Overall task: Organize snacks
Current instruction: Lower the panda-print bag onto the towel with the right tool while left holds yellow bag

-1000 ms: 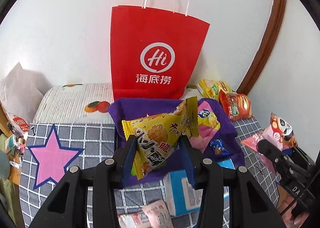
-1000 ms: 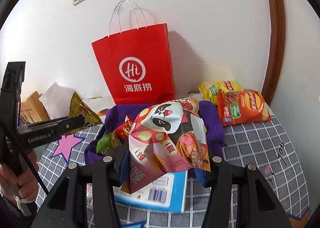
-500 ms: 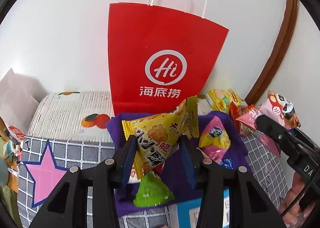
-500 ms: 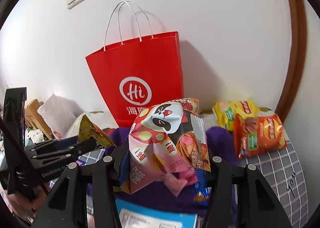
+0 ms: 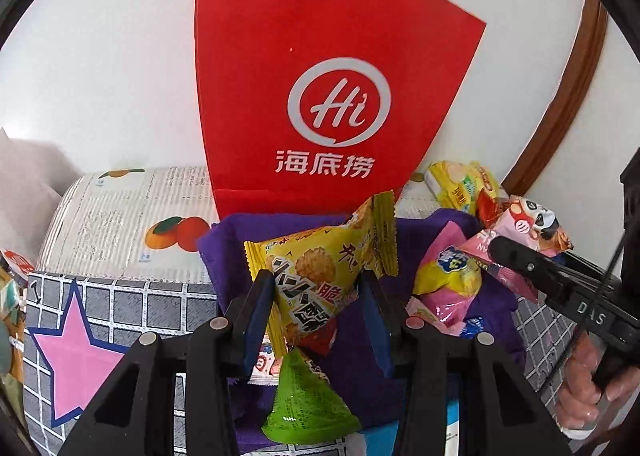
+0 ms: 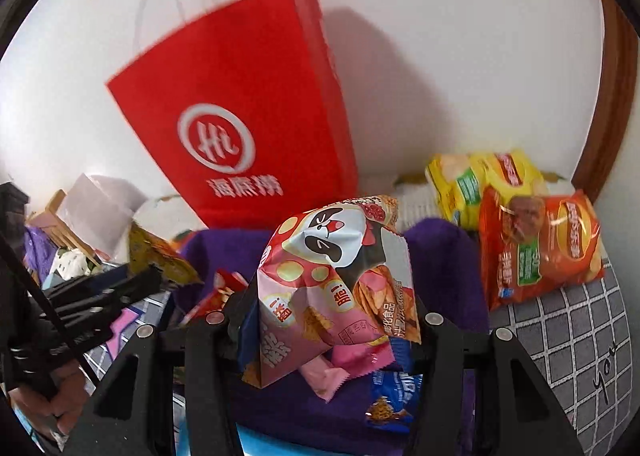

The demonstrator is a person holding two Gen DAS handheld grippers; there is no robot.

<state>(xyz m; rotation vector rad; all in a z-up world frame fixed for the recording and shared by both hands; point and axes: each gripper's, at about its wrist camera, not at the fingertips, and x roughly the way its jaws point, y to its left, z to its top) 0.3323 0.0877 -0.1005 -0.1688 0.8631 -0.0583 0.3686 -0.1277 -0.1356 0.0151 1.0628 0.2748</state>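
My left gripper [image 5: 318,296] is shut on a yellow snack packet [image 5: 320,272], held over the purple cloth basket [image 5: 228,244]. In the right wrist view my right gripper [image 6: 328,320] is shut on a pink panda snack bag [image 6: 336,280], also above the purple basket [image 6: 440,256]. Each gripper shows in the other's view: the right one with its panda bag [image 5: 528,228] at the right, the left one with its yellow packet [image 6: 156,260] at the left. Several small packets lie inside the basket, among them a green triangular one [image 5: 308,404] and a pink one [image 5: 448,276].
A red paper bag [image 5: 320,87] stands against the white wall behind the basket. Yellow [image 6: 480,179] and orange chip bags [image 6: 540,248] lie at the back right on the grey checked cloth [image 6: 568,320]. A blue box [image 5: 448,428] sits near the basket's front edge.
Both grippers have moved forward and down toward the purple basket and red bag, each still holding its packet. The basket's contents now fill the lower part of both views.
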